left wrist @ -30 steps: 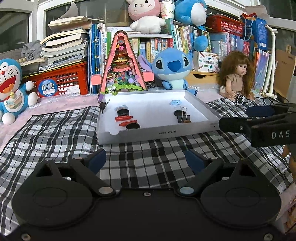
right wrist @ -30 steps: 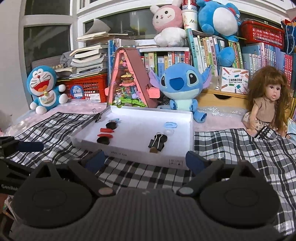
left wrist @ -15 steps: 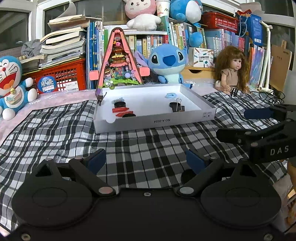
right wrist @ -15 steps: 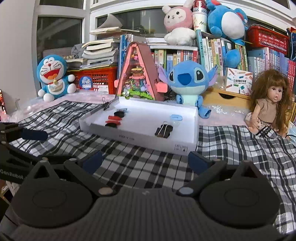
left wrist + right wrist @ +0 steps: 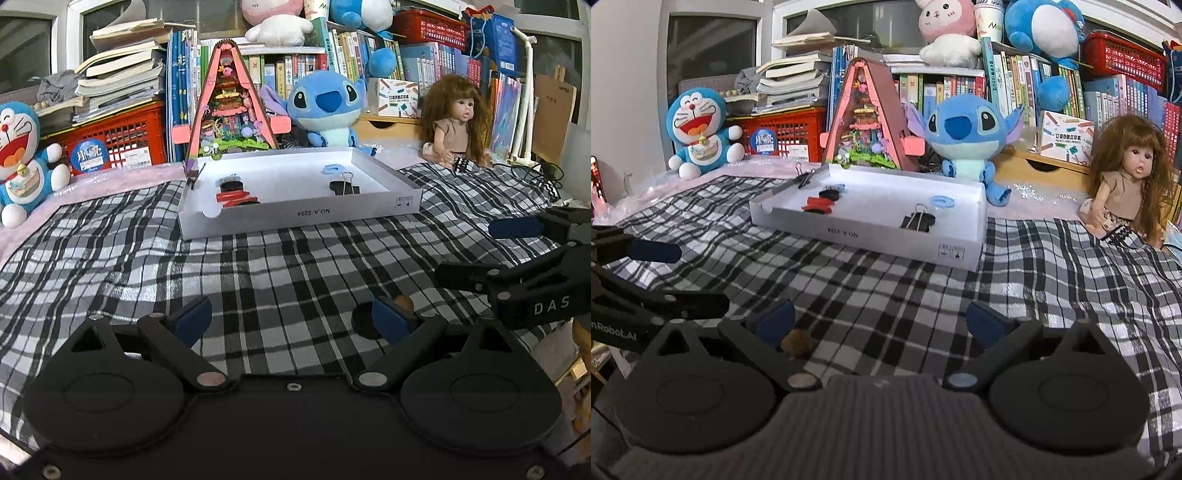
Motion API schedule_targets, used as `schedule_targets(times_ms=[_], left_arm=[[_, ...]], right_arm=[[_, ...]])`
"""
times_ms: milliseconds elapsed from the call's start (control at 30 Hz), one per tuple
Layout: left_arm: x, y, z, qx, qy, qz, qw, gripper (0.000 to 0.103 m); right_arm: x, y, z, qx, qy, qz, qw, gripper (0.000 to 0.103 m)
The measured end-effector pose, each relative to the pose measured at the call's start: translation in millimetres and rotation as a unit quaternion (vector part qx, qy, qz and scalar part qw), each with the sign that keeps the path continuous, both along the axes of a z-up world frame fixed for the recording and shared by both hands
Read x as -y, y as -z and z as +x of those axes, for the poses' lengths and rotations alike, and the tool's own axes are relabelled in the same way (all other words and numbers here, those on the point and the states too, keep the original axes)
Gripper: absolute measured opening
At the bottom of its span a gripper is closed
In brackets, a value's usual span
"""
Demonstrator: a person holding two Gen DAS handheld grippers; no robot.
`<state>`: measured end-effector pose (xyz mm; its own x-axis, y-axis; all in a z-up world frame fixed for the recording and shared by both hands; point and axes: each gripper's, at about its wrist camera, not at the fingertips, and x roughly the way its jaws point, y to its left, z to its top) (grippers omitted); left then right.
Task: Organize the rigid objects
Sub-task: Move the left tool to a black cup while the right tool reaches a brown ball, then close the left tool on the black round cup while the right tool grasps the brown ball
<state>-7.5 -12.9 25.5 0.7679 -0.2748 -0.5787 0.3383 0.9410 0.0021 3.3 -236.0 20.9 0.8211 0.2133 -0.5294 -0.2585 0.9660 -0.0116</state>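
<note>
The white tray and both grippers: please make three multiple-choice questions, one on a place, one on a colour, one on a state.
1. Where does the black binder clip lie?
A. inside the white tray
B. on the checked cloth
C. on the bookshelf

2. What colour is the small ring near the tray's far wall?
A. red
B. light blue
C. yellow

3. How do the left gripper and right gripper stand?
A. both shut on clips
B. one open, one shut
C. both open, holding nothing

Answers: 1 A, the clip rests on the tray floor; 2 B, the ring looks pale blue; 3 C, only checked cloth shows between the pads.

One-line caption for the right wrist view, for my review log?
Open right gripper over checked cloth, facing a white tray holding a black binder clip.
</note>
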Motion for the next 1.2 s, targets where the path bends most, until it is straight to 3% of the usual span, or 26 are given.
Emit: schedule_targets(times_ms=[300, 600, 733, 867, 1200], left_arm=[[9, 6, -6, -0.011, 0.025, 0.001, 0.9996, 0.091], [20, 10, -4, -0.028, 0.05, -0.004, 0.9983, 0.069], [22, 14, 0, -0.043, 0.05, -0.01, 0.9978, 0.055], [25, 16, 1, -0.044, 0.053, -0.009, 0.9976, 0.048], [31, 18, 7, -0.043, 0.05, -0.017, 0.9977, 0.047]], right_arm=[[0, 8, -8, -0.001, -0.006, -0.02, 1.0, 0.103], [5, 14, -10, -0.014, -0.005, -0.014, 1.0, 0.103], [8, 14, -10, -0.016, -0.003, -0.008, 1.0, 0.103], [9, 14, -10, -0.016, -0.003, -0.008, 1.0, 0.103], [7, 16, -9, -0.018, -0.007, -0.008, 1.0, 0.102]])
